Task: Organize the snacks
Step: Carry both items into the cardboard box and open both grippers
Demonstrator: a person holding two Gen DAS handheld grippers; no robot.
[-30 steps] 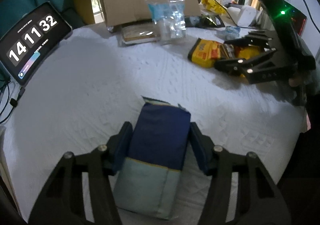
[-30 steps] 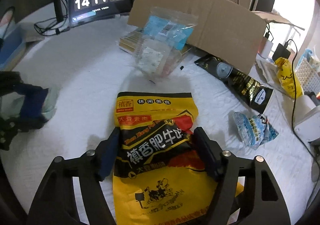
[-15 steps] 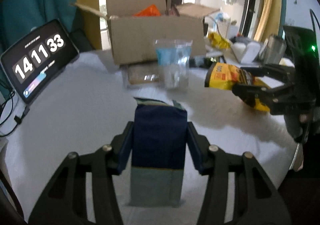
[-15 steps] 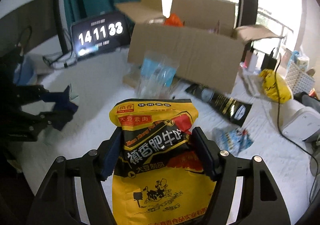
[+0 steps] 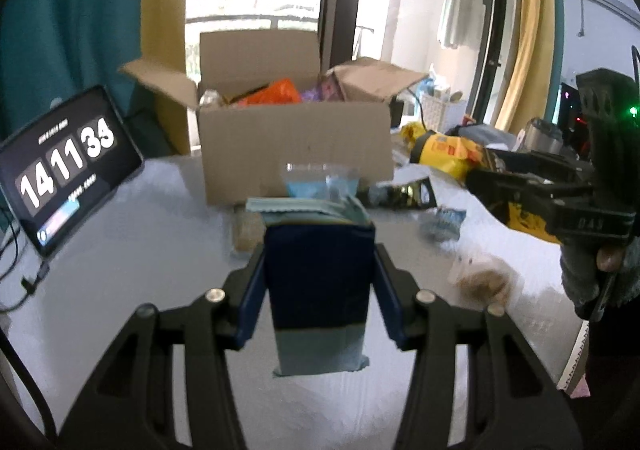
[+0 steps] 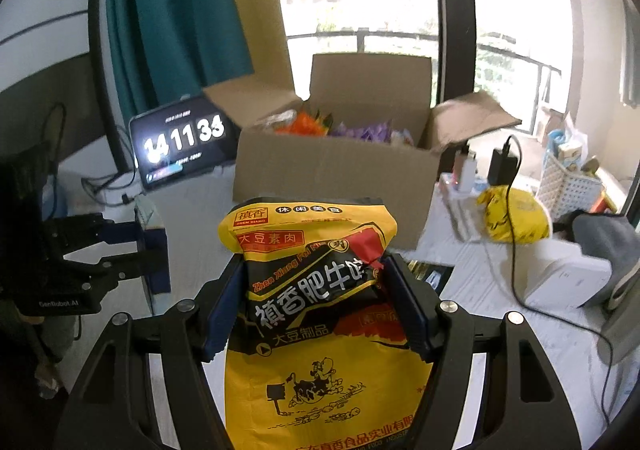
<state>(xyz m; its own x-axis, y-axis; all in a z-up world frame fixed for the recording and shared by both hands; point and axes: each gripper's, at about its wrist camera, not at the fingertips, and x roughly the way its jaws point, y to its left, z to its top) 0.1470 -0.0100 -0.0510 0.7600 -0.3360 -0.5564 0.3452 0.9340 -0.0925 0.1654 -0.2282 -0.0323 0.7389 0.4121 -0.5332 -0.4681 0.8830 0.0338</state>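
Note:
My left gripper (image 5: pixel 319 292) is shut on a dark blue and pale green snack packet (image 5: pixel 318 274), held up off the white table (image 5: pixel 132 250). My right gripper (image 6: pixel 316 302) is shut on a yellow and black snack bag (image 6: pixel 316 290), also lifted. Straight ahead stands an open cardboard box (image 5: pixel 296 154) with orange and purple packets inside; in the right wrist view the same box (image 6: pixel 336 174) is beyond the yellow bag. The right gripper with its yellow bag (image 5: pixel 452 152) shows at the right of the left wrist view, the left gripper (image 6: pixel 132 250) at the left of the right wrist view.
A tablet clock (image 5: pixel 64 166) leans at the table's left edge with cables beside it. A clear bag (image 5: pixel 320 180), a black pouch (image 5: pixel 408 192), a small blue packet (image 5: pixel 446 220) and a clear cookie bag (image 5: pixel 482 278) lie before the box. A white device (image 6: pixel 564 278), yellow bag (image 6: pixel 516 214) and basket (image 6: pixel 568 182) sit right.
Both grippers have risen off the table with their packets and tilted up, so the open top of the box and the window now show. The blue packet hangs clear of the cloth.

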